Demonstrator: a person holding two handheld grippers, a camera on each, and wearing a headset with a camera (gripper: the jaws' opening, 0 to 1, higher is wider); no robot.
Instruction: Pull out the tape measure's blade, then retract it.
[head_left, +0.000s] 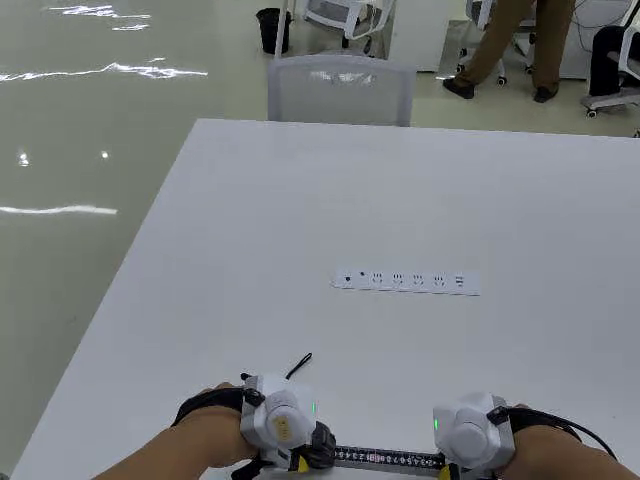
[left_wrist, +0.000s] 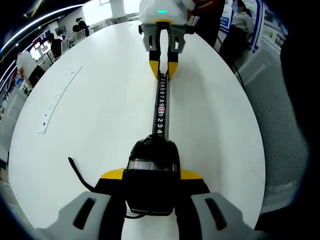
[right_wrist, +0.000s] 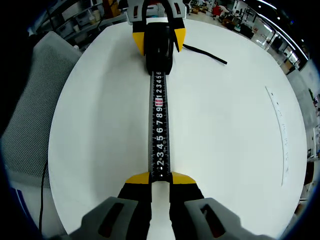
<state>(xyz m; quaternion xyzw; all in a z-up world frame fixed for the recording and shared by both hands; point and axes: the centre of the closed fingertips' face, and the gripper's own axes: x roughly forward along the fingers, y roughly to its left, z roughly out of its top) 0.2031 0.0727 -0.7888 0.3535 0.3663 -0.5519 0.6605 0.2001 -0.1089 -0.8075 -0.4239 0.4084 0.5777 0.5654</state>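
A black and yellow tape measure case (left_wrist: 151, 172) sits between the fingers of my left gripper (left_wrist: 151, 176), which is shut on it. Its white numbered blade (right_wrist: 159, 125) runs straight across the white table (head_left: 400, 200) to my right gripper (right_wrist: 160, 178), which is shut on the blade's tip. In the head view the left gripper (head_left: 300, 458) and the right gripper (head_left: 450, 467) stand at the near table edge with the blade (head_left: 388, 459) stretched between them. A black wrist strap (right_wrist: 205, 53) trails from the case.
A white power strip (head_left: 405, 281) lies flat at the table's middle. A grey chair (head_left: 340, 88) stands at the far edge. A person's legs (head_left: 510, 45) and office chairs are beyond the table. A mesh chair back (right_wrist: 35, 100) is beside the near edge.
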